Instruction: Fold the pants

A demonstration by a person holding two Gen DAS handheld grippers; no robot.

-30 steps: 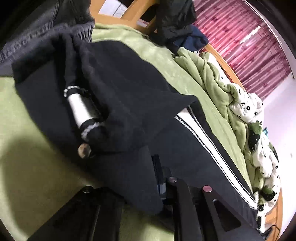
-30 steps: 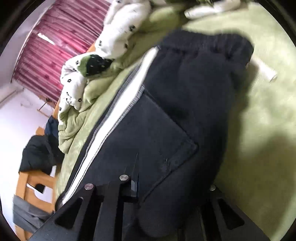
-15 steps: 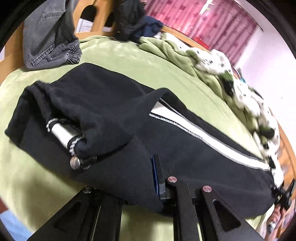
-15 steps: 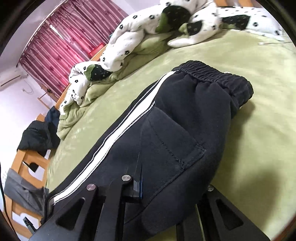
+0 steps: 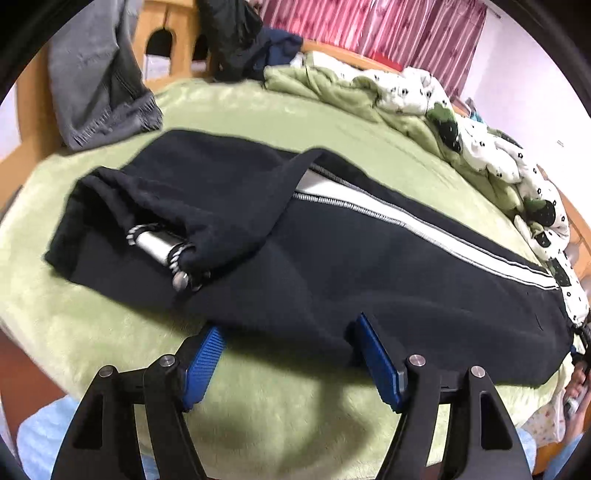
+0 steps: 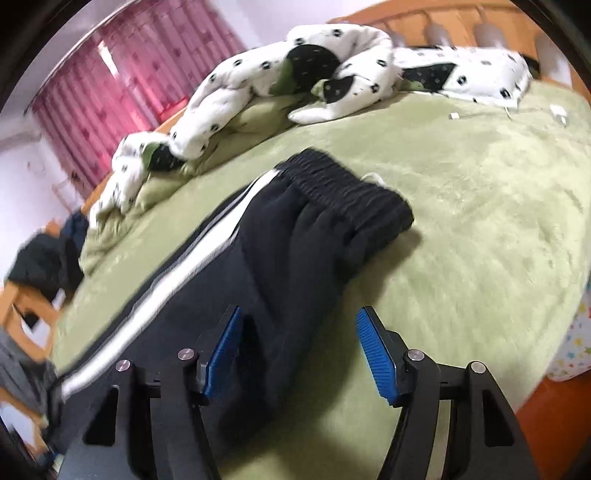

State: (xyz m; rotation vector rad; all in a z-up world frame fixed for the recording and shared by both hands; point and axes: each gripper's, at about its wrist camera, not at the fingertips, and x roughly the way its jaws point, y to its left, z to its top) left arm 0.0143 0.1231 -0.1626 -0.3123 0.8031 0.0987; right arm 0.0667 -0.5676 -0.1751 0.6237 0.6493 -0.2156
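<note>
Setting: bedroom with a green plush bedspread point(image 5: 280, 417) over the bed, pink curtains point(image 5: 388, 33) behind it, wooden bed frame point(image 6: 461, 22) at the far edge.
Pants: black pants point(image 5: 332, 266) with a white side stripe point(image 5: 424, 229) lie lengthwise on the bedspread, folded leg over leg.
Leg end: ahead and left of the left jaws, the cuff end point(image 5: 122, 210) is bunched; a silver cylindrical piece point(image 5: 159, 247) shows in its opening.
Waistband: straight ahead of the right jaws, the elastic waistband point(image 6: 347, 192) lies flat on the bedspread.
Left gripper: left gripper point(image 5: 291, 362) has its jaws spread wide, blue pads point(image 5: 201, 360) bare, holding nothing; the near edge of the pants lies just beyond the fingertips.
Right gripper: right gripper point(image 6: 299, 350) also stands spread; the folded edge of the pants runs between its jaws, without the pads closing on it.
Beyond the pants: rumpled spotted white quilt point(image 6: 303, 74) and a green blanket point(image 5: 332, 88) far ahead of both jaws.
Far left of left jaws: grey garment point(image 5: 99, 74) draped over the frame.
</note>
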